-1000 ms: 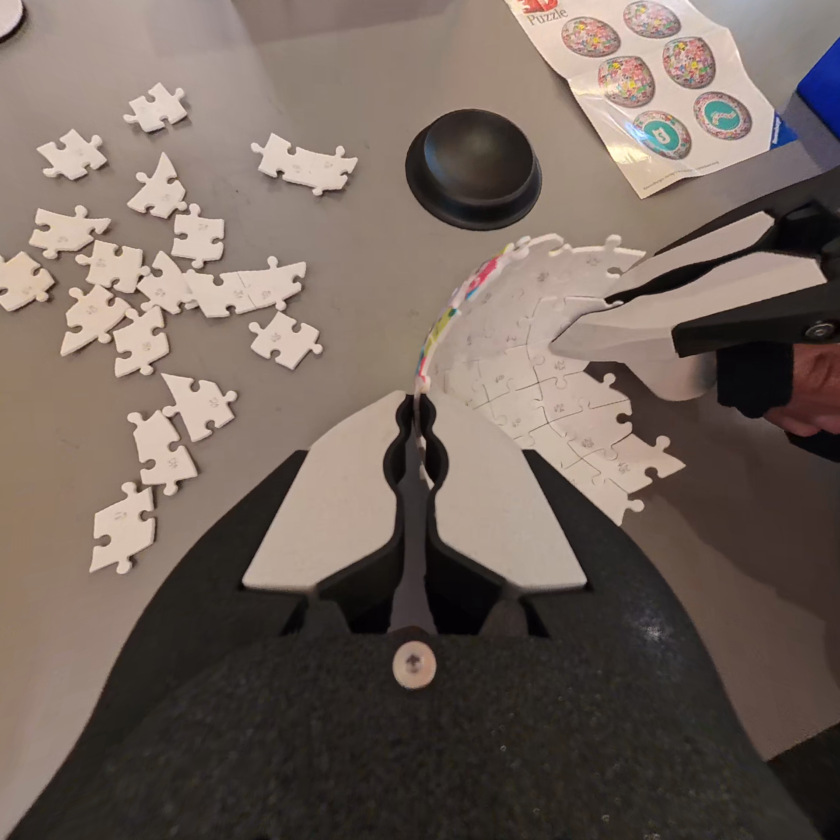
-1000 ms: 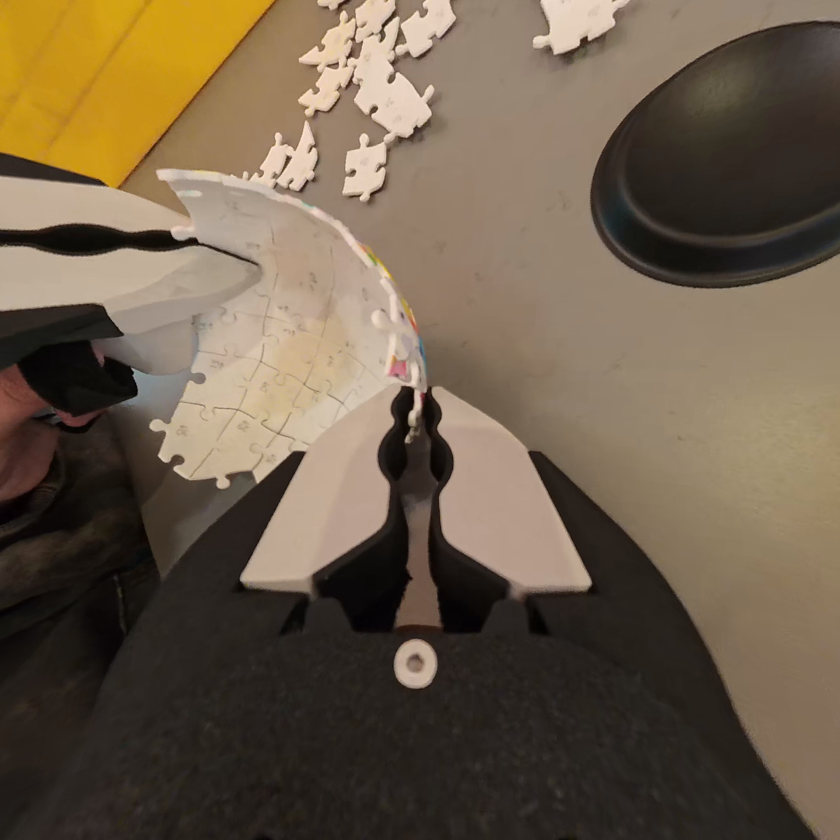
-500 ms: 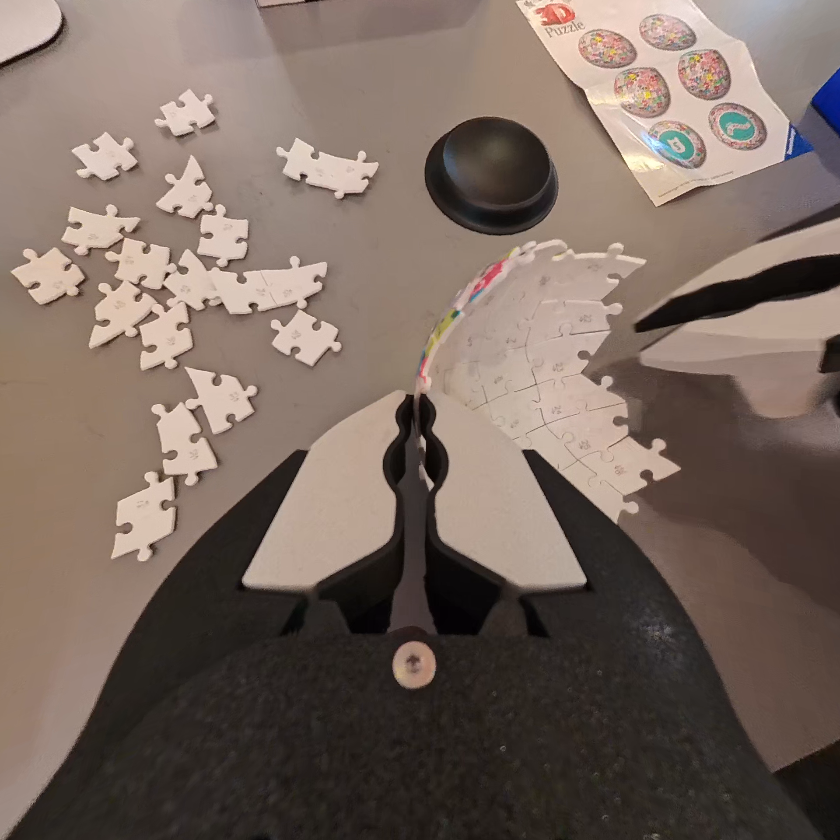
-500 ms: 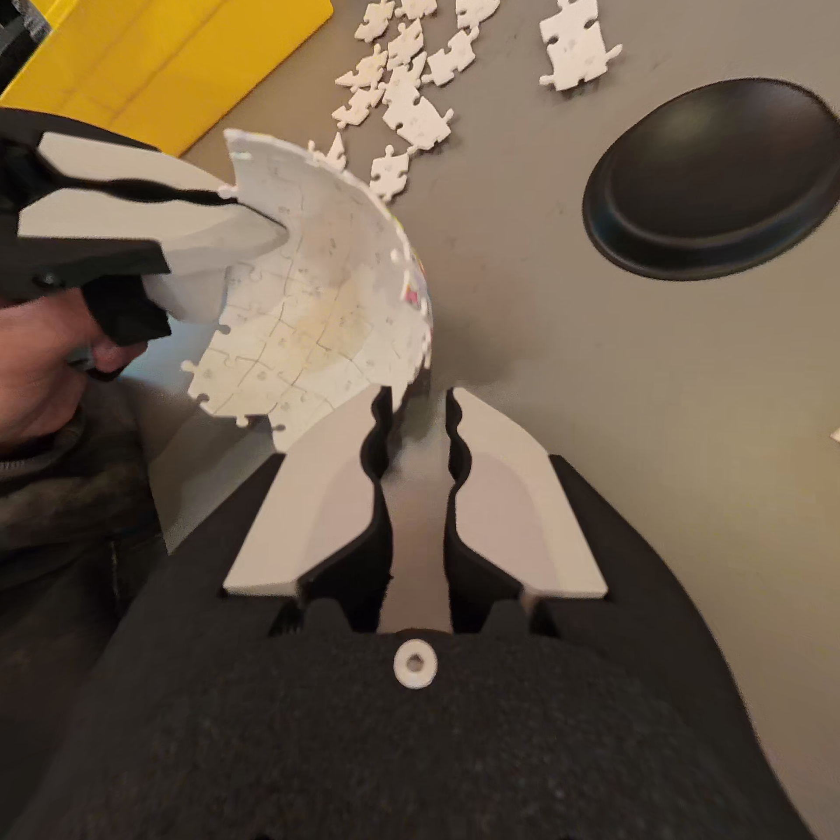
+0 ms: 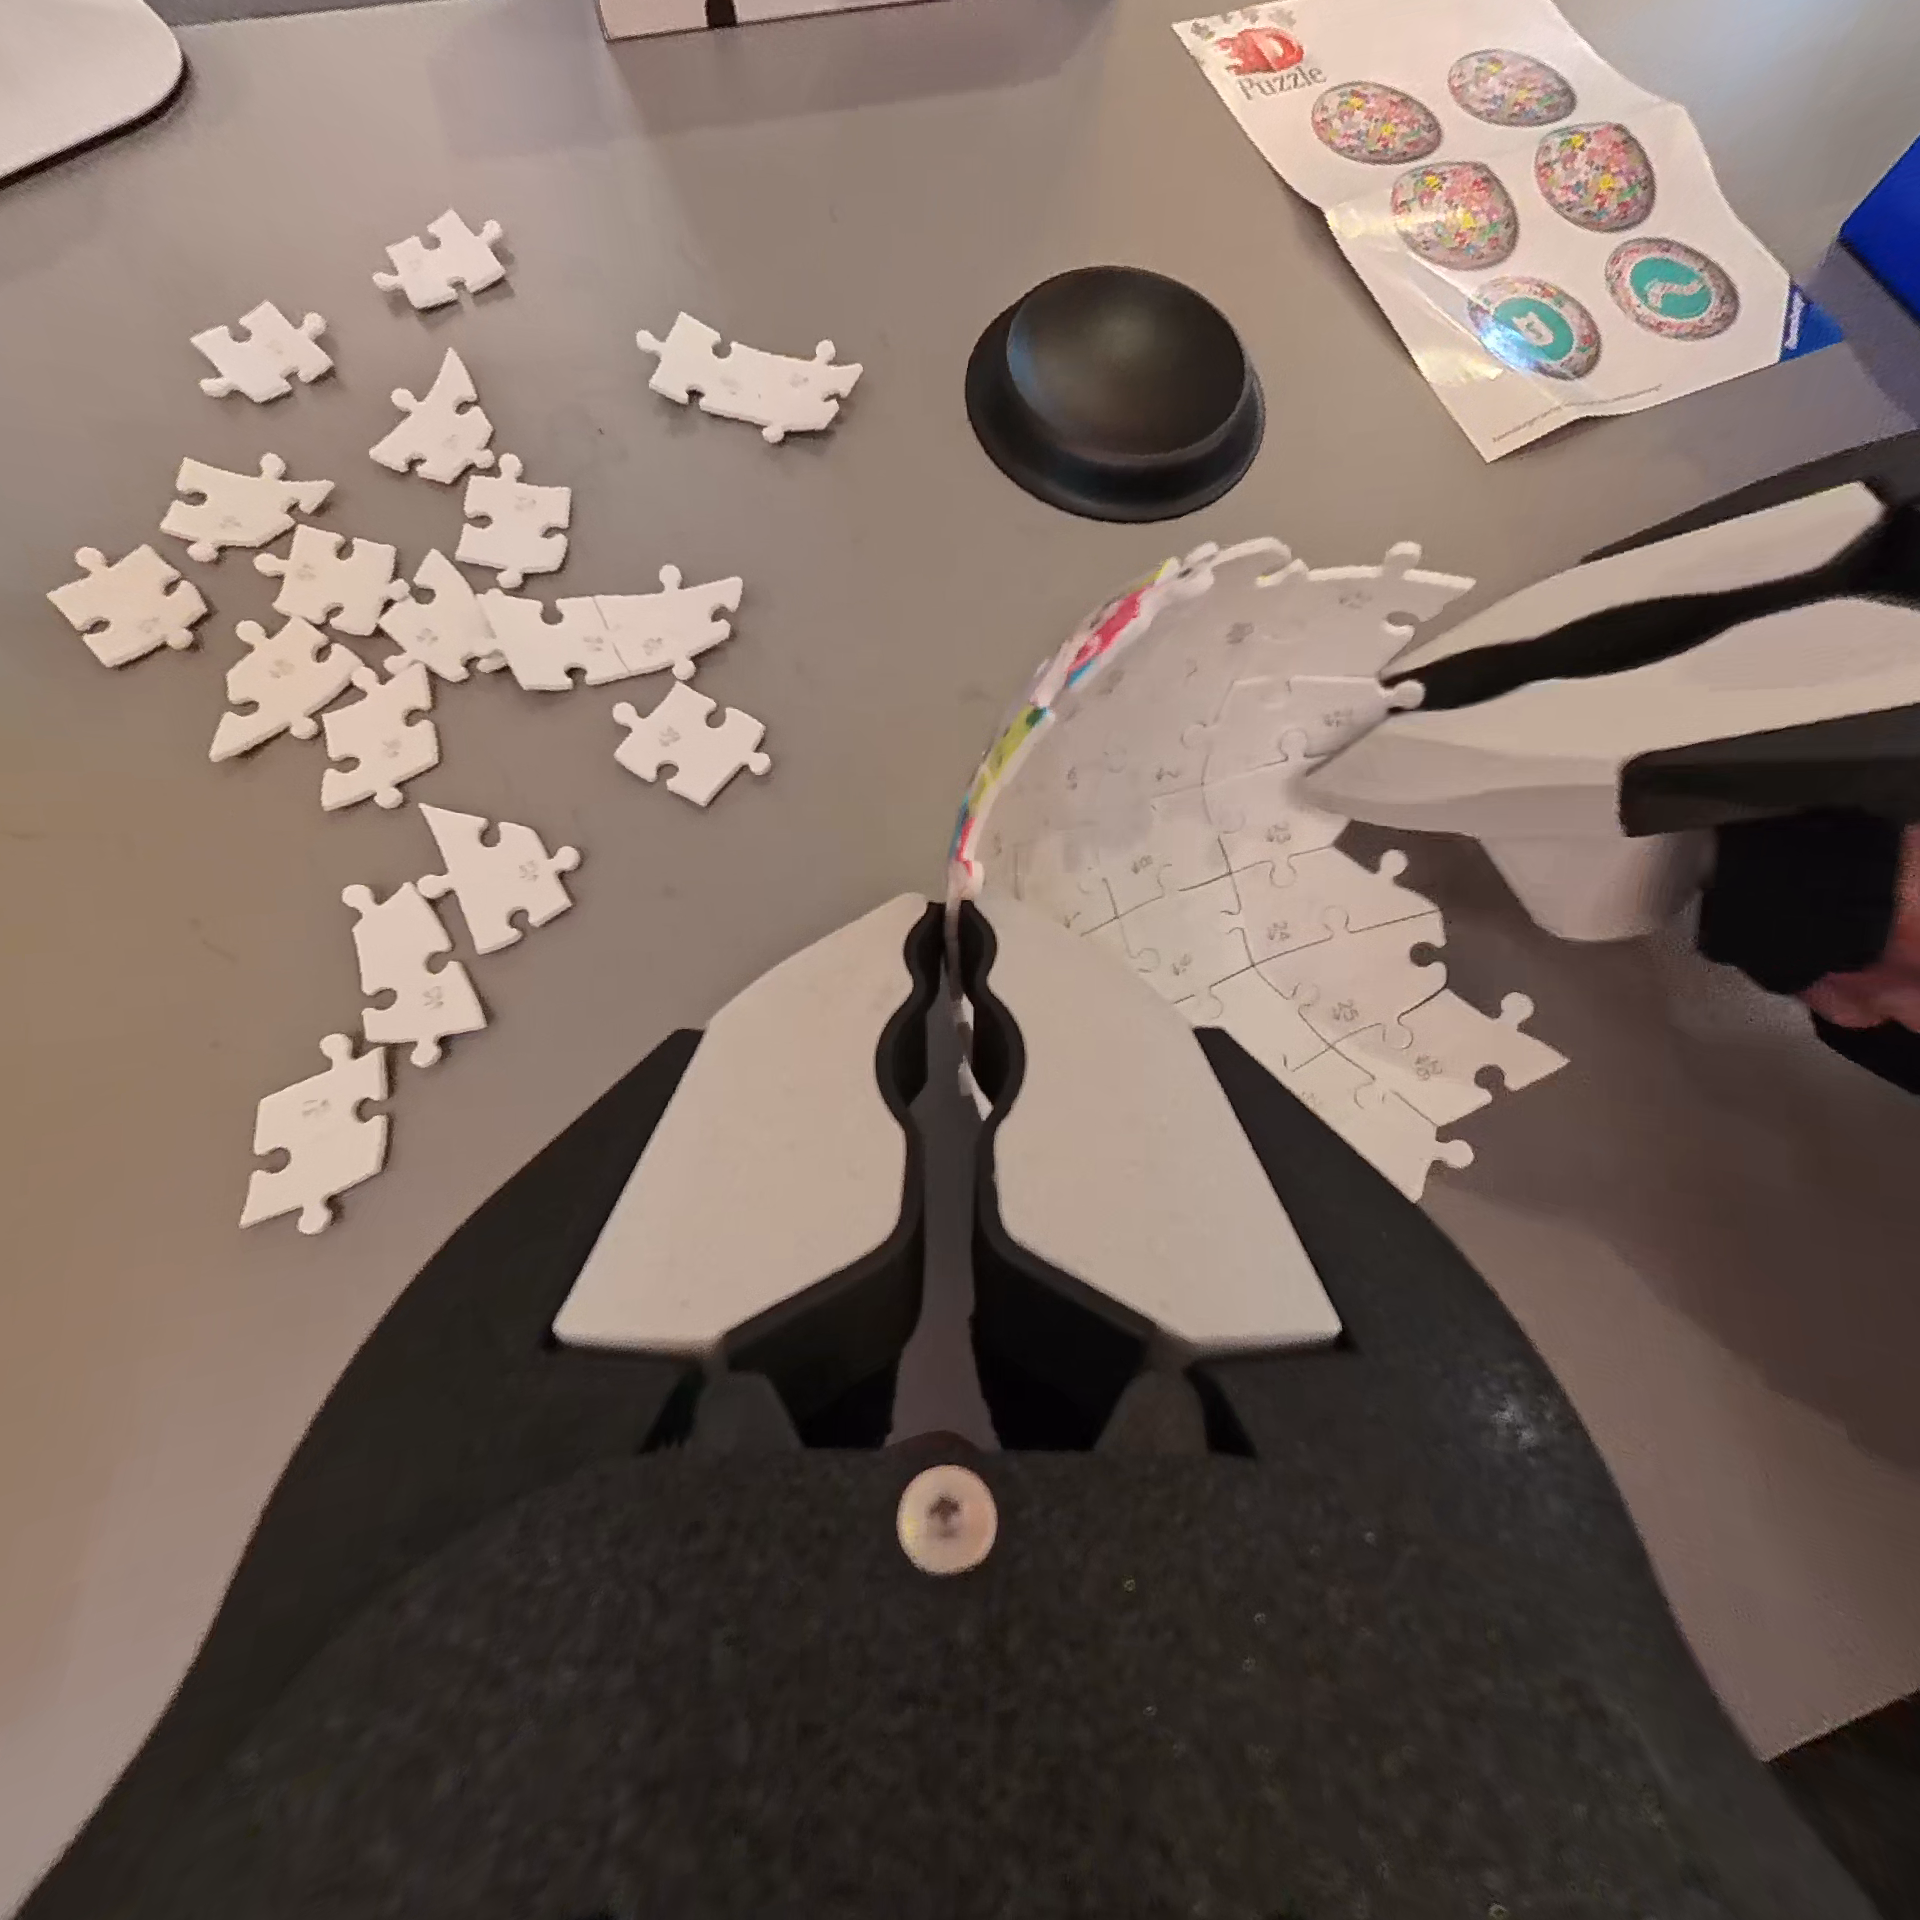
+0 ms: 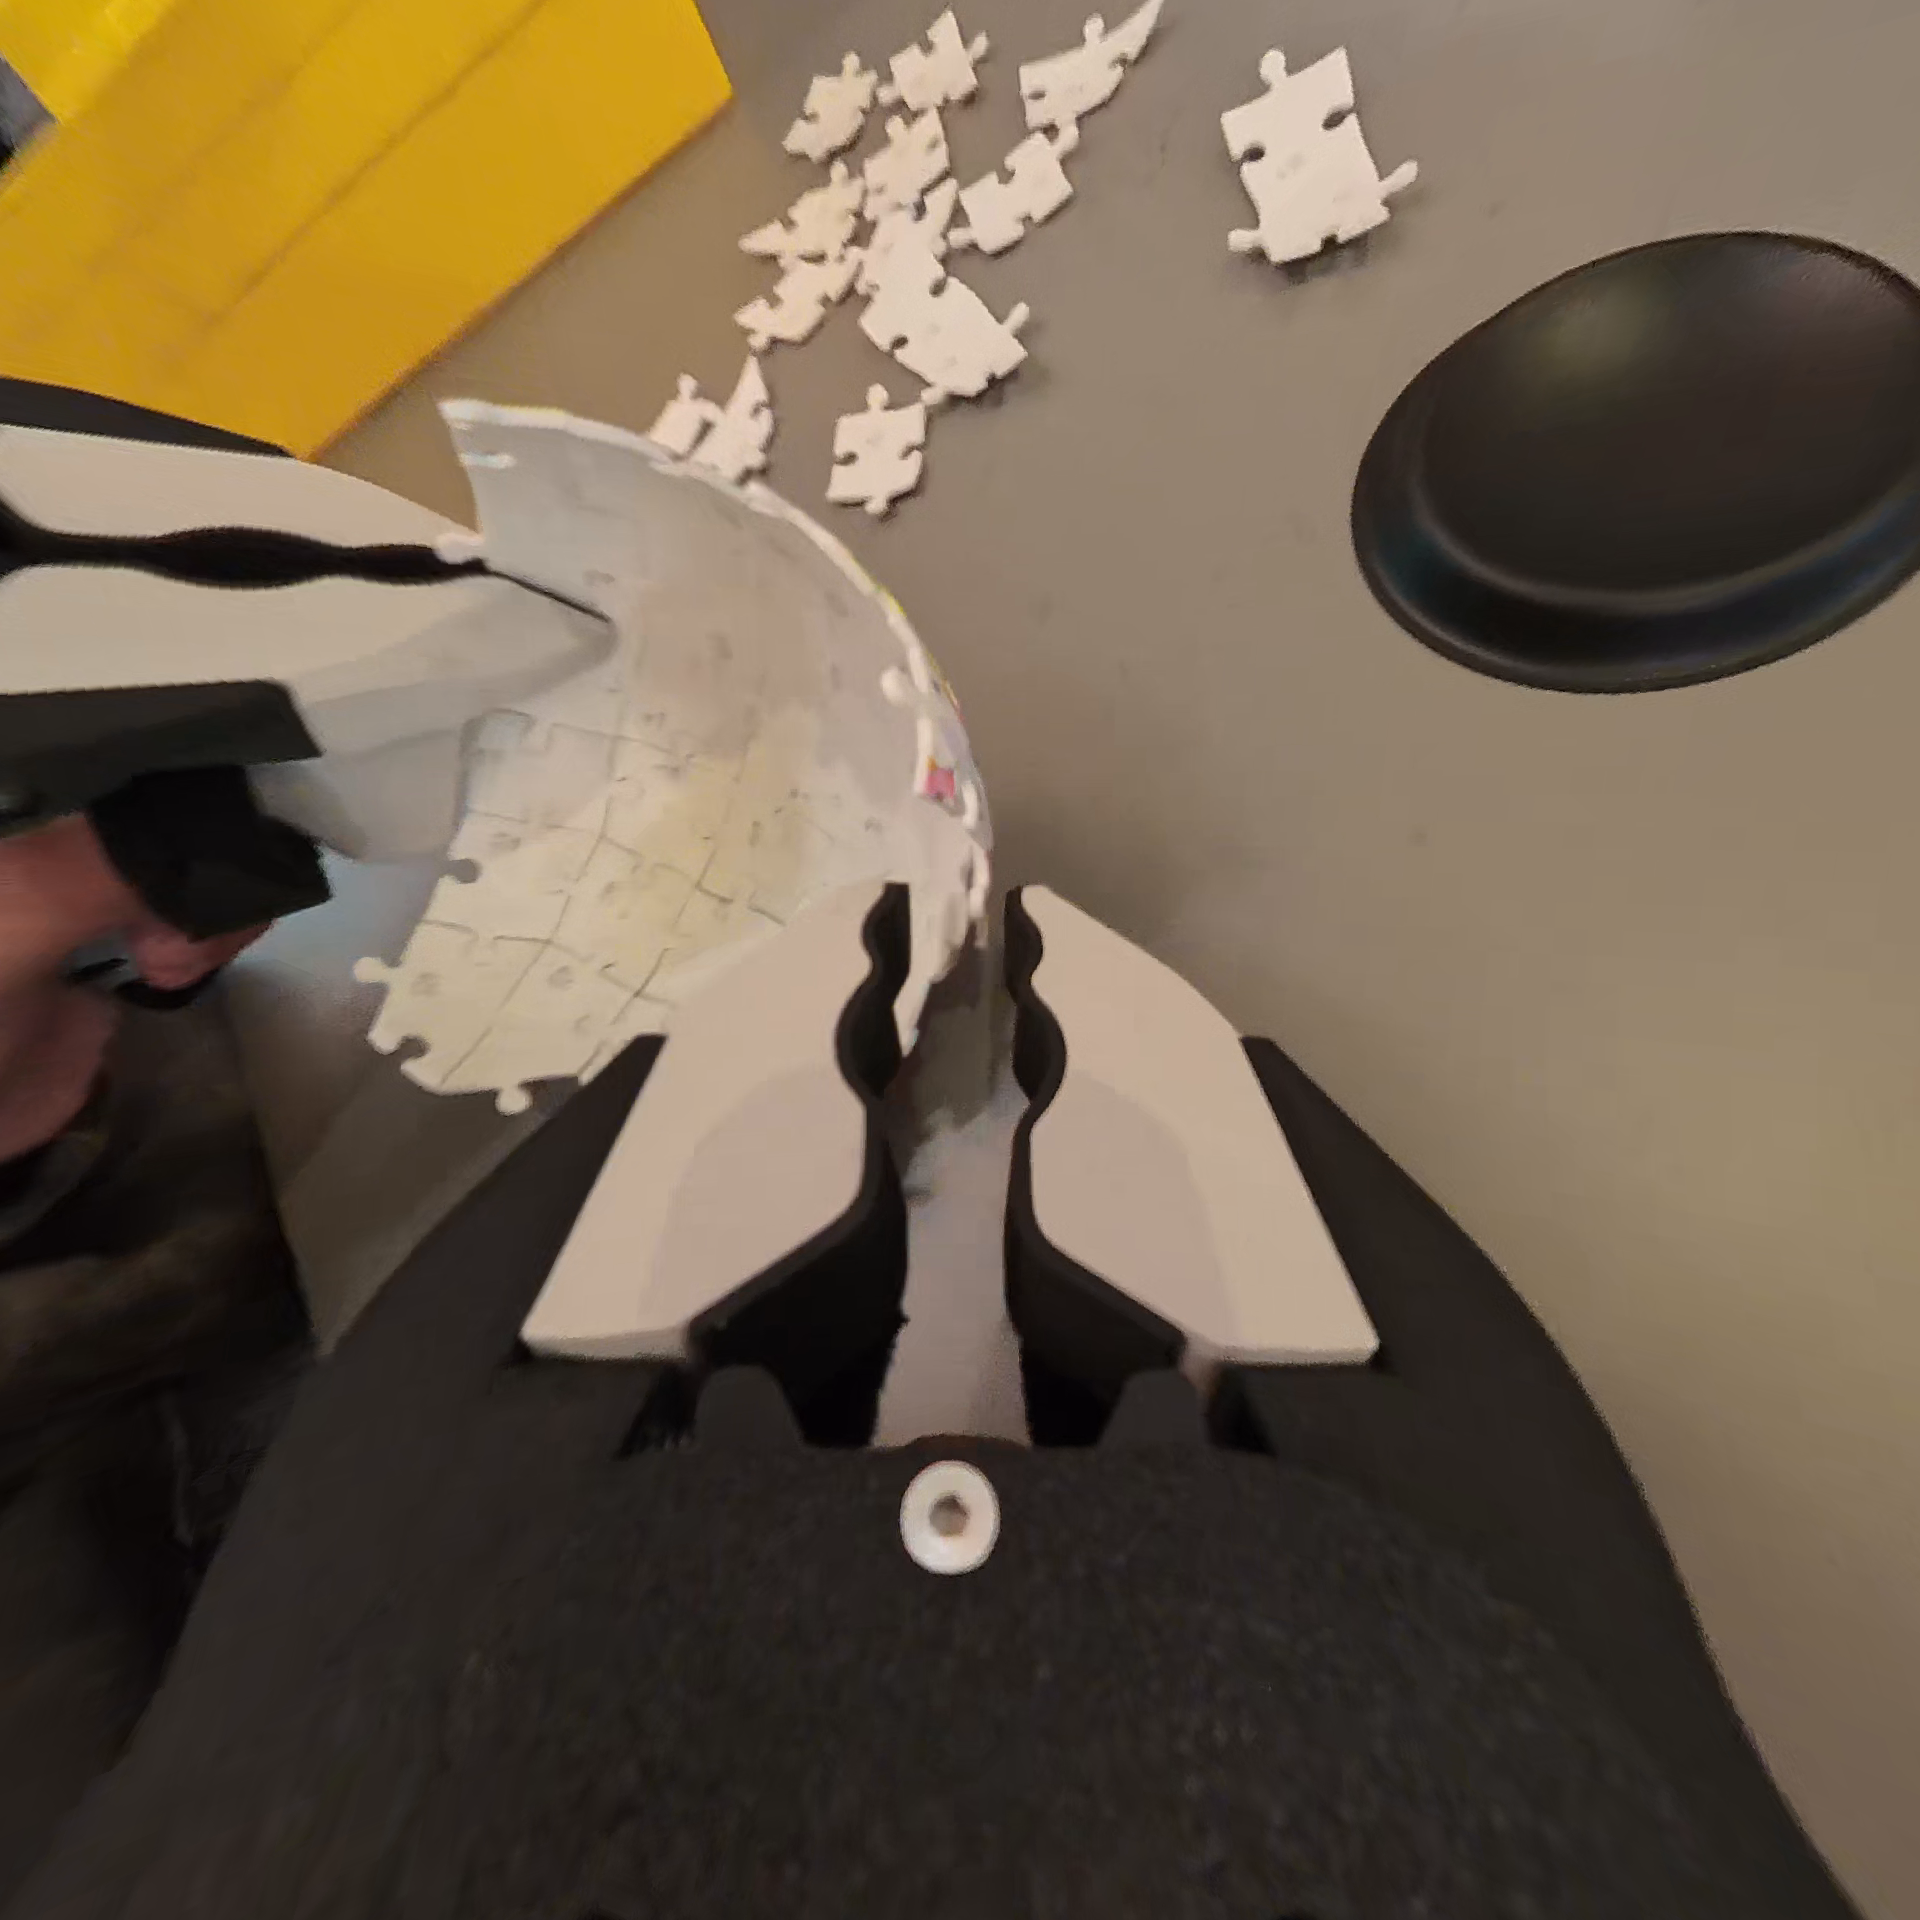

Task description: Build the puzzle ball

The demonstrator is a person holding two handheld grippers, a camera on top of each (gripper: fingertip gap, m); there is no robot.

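Desk (image 5: 852,156): grey, it carries all the things.
Yellow box (image 6: 312,177): at the desk's far left corner in the right wrist view.
Instruction sheet (image 5: 1507,208): flat near the far right corner, beside something blue at the right edge.
Left hand-held gripper (image 5: 951,920): fingers together, clamped on the rim of the puzzle ball shell.
Right hand-held gripper (image 6: 954,909): fingers apart, the shell's rim between them; no grip shows.
Puzzle ball shell (image 5: 1226,831): a curved, half-built part, white inside, coloured outside, held between the two hand-held grippers toward the desk's right side.
Black stand (image 5: 1112,390): round, on the desk just beyond the shell, apart from it.
Loose pieces (image 5: 416,665): white side up, scattered over the left part of the desk, some already joined in pairs.
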